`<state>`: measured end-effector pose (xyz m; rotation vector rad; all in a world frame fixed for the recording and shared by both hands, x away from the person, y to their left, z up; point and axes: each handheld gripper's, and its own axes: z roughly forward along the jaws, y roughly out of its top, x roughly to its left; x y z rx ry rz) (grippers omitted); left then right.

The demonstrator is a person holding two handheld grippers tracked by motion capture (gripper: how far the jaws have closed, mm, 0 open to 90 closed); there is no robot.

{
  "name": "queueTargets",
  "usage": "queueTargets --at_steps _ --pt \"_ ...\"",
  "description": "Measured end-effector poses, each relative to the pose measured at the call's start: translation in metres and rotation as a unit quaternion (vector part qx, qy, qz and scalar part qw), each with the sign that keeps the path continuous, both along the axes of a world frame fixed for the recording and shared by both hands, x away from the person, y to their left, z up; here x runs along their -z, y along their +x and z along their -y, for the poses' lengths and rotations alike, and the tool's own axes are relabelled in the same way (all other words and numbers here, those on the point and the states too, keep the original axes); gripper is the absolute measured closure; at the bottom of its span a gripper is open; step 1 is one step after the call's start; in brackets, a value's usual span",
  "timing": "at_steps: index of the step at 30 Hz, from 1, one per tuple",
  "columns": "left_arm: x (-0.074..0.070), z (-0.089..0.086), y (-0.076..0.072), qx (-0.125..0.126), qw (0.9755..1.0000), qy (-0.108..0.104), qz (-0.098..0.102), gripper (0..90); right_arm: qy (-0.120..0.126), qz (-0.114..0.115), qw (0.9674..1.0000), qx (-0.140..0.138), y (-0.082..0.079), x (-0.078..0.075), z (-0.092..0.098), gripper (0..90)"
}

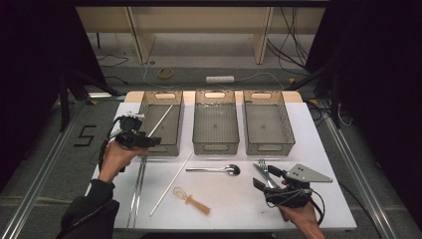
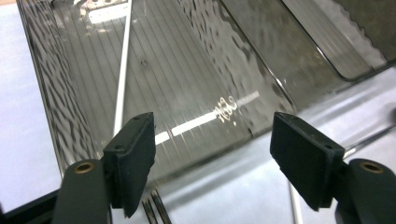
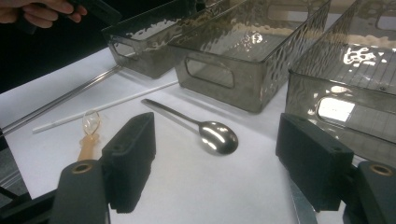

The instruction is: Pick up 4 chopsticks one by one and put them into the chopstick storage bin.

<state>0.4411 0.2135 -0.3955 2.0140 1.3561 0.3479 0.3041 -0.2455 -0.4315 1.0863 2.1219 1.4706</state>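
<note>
Spotter: Trouble ahead, as you see it?

Operator: Mostly on my left. My left gripper hangs over the front wall of the left bin, jaws spread wide with nothing between them. The white stick lies slantwise inside that bin, its near end close to my left jaw. If I pull away low, I judge I could clip that end and flick the stick out, or catch the wall and shove the bin.

Spotter: And the right?

Operator: My right gripper sits low over the table, also released and empty, with the fork just beside its jaws. The fork lies flat and thin on the white table. If I clamp too high, I think it skates away, perhaps into the spoon.

Spotter: Anything else in the way?

Operator: A second stick and a little whisk lie between my hands. A careless sweep across would scatter them.
</note>
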Motion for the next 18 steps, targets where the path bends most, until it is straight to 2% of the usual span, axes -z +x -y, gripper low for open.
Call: queueTargets --at_steps 3,8,13,18 --pt "0.001 0.005 -0.010 0.012 0.9999 0.012 -0.004 28.4 0.000 0.006 1.0000 -0.003 -0.002 -0.002 0.000 29.7" --pt "0.002 0.013 -0.024 0.029 0.9993 0.020 -0.016 26.8 -0.003 0.005 1.0000 -0.005 -0.001 -0.001 -0.001 29.7" --pt "0.006 0.024 -0.036 0.044 0.9972 0.050 -0.033 26.6 -0.003 0.007 1.0000 -0.005 -0.002 -0.002 -0.001 29.6" --pt "0.009 0.028 -0.043 0.054 0.9954 0.064 -0.046 27.5 -0.003 0.007 1.0000 -0.006 -0.002 -0.002 -0.001 29.7"
